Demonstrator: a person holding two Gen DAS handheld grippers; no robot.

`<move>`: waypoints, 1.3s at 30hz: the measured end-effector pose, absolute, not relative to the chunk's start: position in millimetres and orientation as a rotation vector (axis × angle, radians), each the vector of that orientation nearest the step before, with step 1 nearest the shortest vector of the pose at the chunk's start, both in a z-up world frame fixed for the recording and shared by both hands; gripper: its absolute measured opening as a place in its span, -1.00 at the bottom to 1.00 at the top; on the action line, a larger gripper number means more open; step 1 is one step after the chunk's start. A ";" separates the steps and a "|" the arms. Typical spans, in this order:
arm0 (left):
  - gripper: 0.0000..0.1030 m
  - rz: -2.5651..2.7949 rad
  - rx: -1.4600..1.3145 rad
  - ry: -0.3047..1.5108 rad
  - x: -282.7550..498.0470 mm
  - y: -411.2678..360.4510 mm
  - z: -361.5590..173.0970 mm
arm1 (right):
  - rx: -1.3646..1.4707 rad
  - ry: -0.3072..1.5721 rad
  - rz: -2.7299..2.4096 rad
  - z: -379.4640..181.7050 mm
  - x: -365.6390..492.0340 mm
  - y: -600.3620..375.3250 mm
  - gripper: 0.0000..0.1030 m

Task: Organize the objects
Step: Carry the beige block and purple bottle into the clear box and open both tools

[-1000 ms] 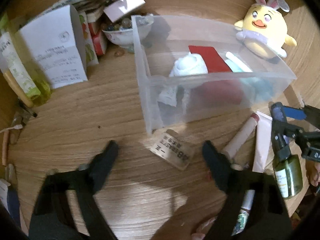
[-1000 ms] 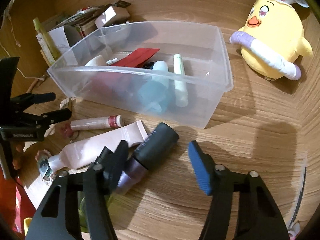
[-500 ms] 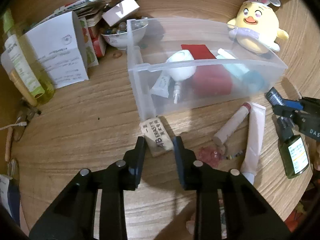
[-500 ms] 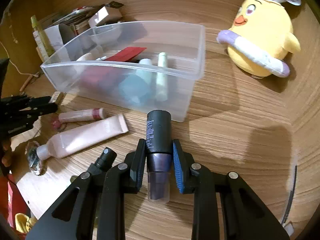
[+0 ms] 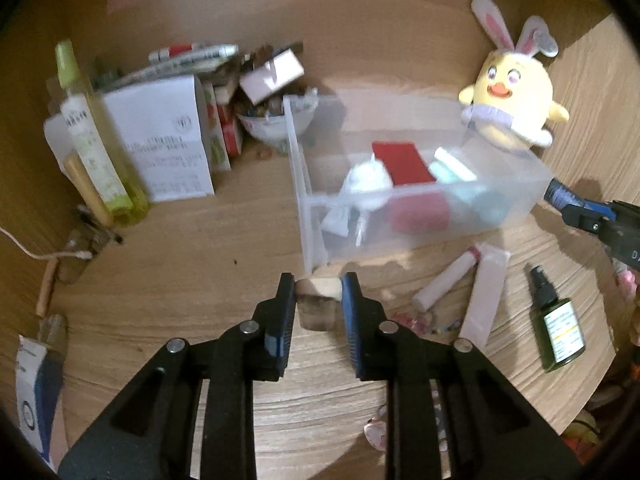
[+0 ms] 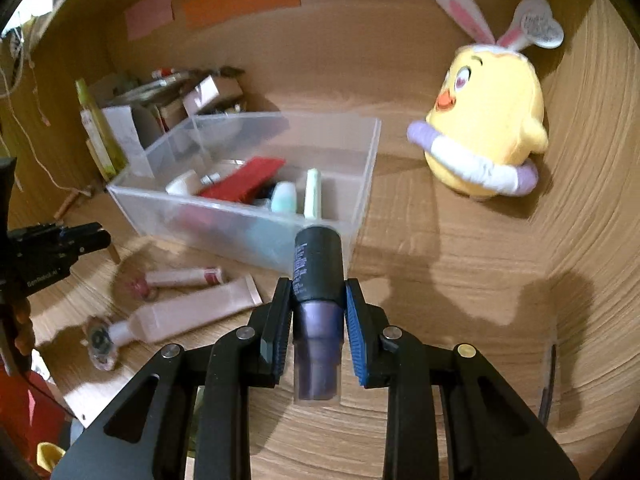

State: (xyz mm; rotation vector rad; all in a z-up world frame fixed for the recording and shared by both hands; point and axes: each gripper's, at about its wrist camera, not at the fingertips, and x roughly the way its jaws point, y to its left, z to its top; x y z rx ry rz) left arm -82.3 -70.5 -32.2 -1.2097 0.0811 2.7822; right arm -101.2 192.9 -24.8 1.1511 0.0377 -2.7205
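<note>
My left gripper [image 5: 318, 294] is shut on a small tan eraser block [image 5: 318, 300] and holds it just in front of the near left corner of the clear plastic bin [image 5: 532, 184]. My right gripper [image 6: 318, 298] is shut on a dark purple bottle with a black cap [image 6: 318, 276], raised near the bin's front wall [image 6: 224, 220]. The bin holds a red card [image 5: 402, 162], a white tube and pale green tubes.
On the wooden table lie a pink tube [image 5: 484, 296], a lip stick [image 5: 446, 280] and a green spray bottle [image 5: 556, 324]. A yellow chick plush [image 6: 484, 120] stands at the right. Boxes, a bowl [image 5: 276, 126] and a tall yellow bottle [image 5: 92, 152] crowd the back left.
Both grippers have lifted away from the table with their objects. The left one has raised the eraser, the right one has raised the dark bottle toward the bin.
</note>
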 end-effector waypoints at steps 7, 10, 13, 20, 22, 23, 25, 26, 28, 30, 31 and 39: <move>-0.55 2.823 -1.073 0.094 -77.0 -62.9 4.6 | 1.049 0.045 -2.752 1.8 -91.3 186.8 -0.54; -0.55 2.841 -1.002 0.083 -79.2 -60.2 23.6 | 0.995 0.053 -2.771 15.1 -87.2 184.8 -0.55; -0.55 2.858 -0.946 0.073 -82.5 -57.5 39.1 | 0.935 0.062 -2.794 29.0 -88.5 183.0 -0.55; -0.55 2.859 -0.882 0.038 -102.7 -51.1 62.7 | 0.830 0.047 -2.813 55.7 -105.2 176.9 -0.55; -0.55 2.859 -0.887 0.031 -111.0 -49.2 63.5 | 0.816 0.042 -2.809 60.7 -112.8 173.6 -0.55; -0.55 2.855 -0.894 0.028 -115.2 -47.8 62.6 | 0.813 0.037 -2.803 62.0 -116.2 171.8 -0.55; -0.55 2.855 -0.918 0.030 -124.3 -45.5 58.8 | 0.814 0.036 -2.795 62.7 -125.0 166.3 -0.54; -0.55 2.853 -0.932 0.030 -128.6 -44.6 55.9 | 0.819 0.037 -2.792 61.8 -129.1 163.8 -0.54; -0.55 2.847 -0.967 0.028 -137.7 -44.0 48.5 | 0.840 0.037 -2.780 57.6 -139.1 158.1 -0.54; -0.55 2.836 -1.004 0.019 -145.9 -44.9 39.8 | 0.869 0.039 -2.768 51.0 -148.8 153.7 -0.54; -0.55 2.831 -1.021 0.014 -149.4 -45.8 35.9 | 0.886 0.038 -2.762 46.9 -153.9 151.6 -0.54; -0.55 2.781 -1.139 -0.011 -167.5 -52.7 7.7 | 1.038 0.049 -2.713 10.5 -188.9 140.5 -0.54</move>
